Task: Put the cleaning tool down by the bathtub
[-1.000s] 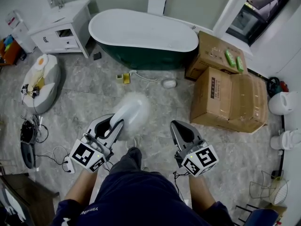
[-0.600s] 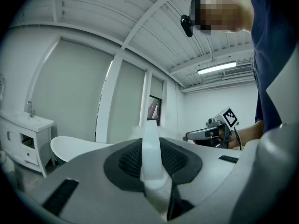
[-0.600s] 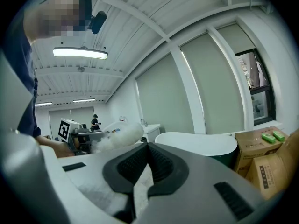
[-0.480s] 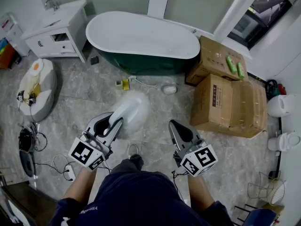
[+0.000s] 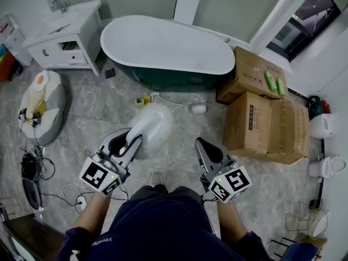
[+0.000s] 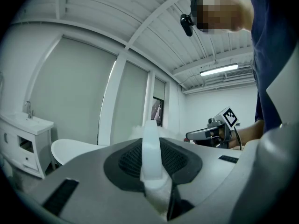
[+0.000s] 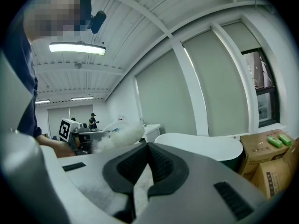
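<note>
- The cleaning tool, a fluffy white duster on a pale see-through handle, is off the floor. It is carried out in front of the person, with its soft head aimed toward the bathtub and well apart from it.
- The left gripper has its jaws pinching the handle. In the left gripper view the handle stands upright between the dark pads, held near its lower end.
- The right gripper rides alongside at about the same height. Its jaws are pressed together with nothing between them.
- Ahead, across the grey stone floor, the tub shows a white inside and a dark green wall. At its foot lie a small yellow item and a white rounded object.
- Cardboard boxes crowd the tub's right end, and a white vanity stands by its left end.
- The step in hand looks like the carry toward the tub; the setting down is not yet begun.
- To do it well, keep the pinch firm, since the handle looks smooth and the head could droop or swing.
- Aim for a bare patch of floor just beside the green wall, clear of the yellow item and the rounded object.
- Lower the tool until it rests on the floor, and only then spread the jaws.
- Draw the gripper straight back along the handle so the pads do not snag the fluff or drag the tool away.
</note>
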The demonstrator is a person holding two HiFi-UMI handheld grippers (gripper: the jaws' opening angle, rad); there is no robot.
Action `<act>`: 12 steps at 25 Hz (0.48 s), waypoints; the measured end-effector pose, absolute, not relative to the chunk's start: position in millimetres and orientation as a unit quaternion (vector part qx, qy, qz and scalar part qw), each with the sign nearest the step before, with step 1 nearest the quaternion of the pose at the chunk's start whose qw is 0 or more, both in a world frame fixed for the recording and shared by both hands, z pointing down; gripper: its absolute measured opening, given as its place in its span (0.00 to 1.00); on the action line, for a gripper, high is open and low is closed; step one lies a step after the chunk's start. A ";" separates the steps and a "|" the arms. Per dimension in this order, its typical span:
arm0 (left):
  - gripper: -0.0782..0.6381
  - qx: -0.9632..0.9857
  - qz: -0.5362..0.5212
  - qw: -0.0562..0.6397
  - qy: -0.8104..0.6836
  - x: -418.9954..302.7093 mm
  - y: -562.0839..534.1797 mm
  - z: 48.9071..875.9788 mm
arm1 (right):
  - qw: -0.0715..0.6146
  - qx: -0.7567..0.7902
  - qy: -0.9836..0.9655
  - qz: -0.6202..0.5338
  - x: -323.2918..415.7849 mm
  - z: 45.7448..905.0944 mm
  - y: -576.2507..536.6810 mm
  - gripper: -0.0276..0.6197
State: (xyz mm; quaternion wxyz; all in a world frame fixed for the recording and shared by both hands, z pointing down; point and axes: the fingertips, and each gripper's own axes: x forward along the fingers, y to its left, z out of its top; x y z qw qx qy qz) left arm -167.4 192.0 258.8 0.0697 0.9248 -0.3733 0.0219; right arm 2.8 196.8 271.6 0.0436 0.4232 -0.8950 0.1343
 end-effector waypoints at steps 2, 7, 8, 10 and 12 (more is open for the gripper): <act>0.26 0.925 0.021 0.068 -0.373 -170.9 184.1 257.9 | 0.044 0.422 -0.895 0.135 -1.0 271.3 188.6 0.05; 0.26 0.925 0.020 0.066 -0.373 -172.5 166.5 255.2 | 0.044 0.419 -0.897 0.133 -5.5 270.7 170.5 0.05; 0.26 0.925 0.020 0.066 -0.373 -172.9 163.6 255.7 | 0.044 0.419 -0.897 0.134 -5.9 271.3 167.2 0.05; 0.26 0.925 0.022 0.065 -0.373 -174.0 157.8 256.7 | 0.043 0.419 -0.897 0.134 -6.2 272.5 160.8 0.05; 0.26 0.925 0.022 0.066 -0.374 -175.4 150.4 257.1 | 0.044 0.419 -0.897 0.134 -6.2 273.2 153.1 0.05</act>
